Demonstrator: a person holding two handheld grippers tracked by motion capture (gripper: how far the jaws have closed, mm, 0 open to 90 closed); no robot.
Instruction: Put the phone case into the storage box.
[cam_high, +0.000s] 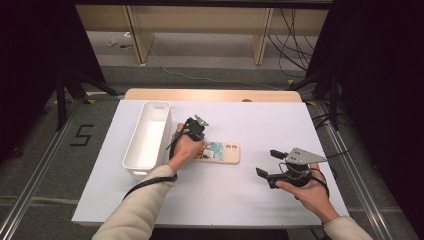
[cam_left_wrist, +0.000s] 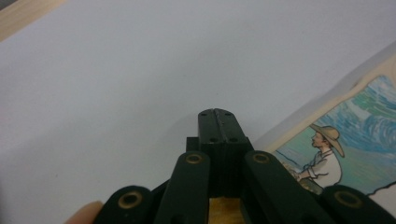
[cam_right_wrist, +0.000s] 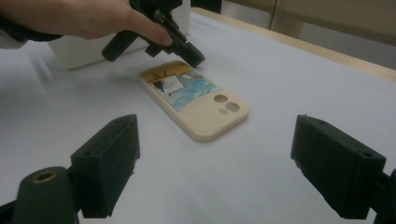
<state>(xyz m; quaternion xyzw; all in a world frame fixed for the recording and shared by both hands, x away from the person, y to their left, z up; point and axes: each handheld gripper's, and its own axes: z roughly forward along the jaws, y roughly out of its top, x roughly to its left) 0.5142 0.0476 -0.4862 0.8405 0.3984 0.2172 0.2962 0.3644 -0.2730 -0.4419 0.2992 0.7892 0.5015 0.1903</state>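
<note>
phone case: a beige one (cam_high: 220, 152) with a painted picture on its back (a guy in a straw hat against blue waves), lying flat on the white tabletop (cam_high: 250, 200) roughly mid-table, a bit nearer the left edge than the right. The camera cutouts sit at the end facing the right edge.

left gripper: the left gripper (cam_right_wrist: 194, 58) has its jaws pressed tight together with nothing between them, as far as I can see. The tip is down at the far-left end of the case, right by the picture end. From the left gripper view the closed tip (cam_left_wrist: 217, 122) sits over bare white tabletop just beside the case edge; can't tell if it's actually touching the case.

left hand: the left hand (cam_high: 184, 149) is wrapped around the gripper body, sleeve coming in from the near edge.

right gripper: the right gripper (cam_high: 267, 163) is spread wide open and holds nothing. It's near the right edge, well apart from the case, jaws pointing toward it, held in the right hand (cam_high: 310, 192).

bin: a white oblong bin (cam_high: 131, 150) along the left edge, just beside the left hand, standing upright.
</note>
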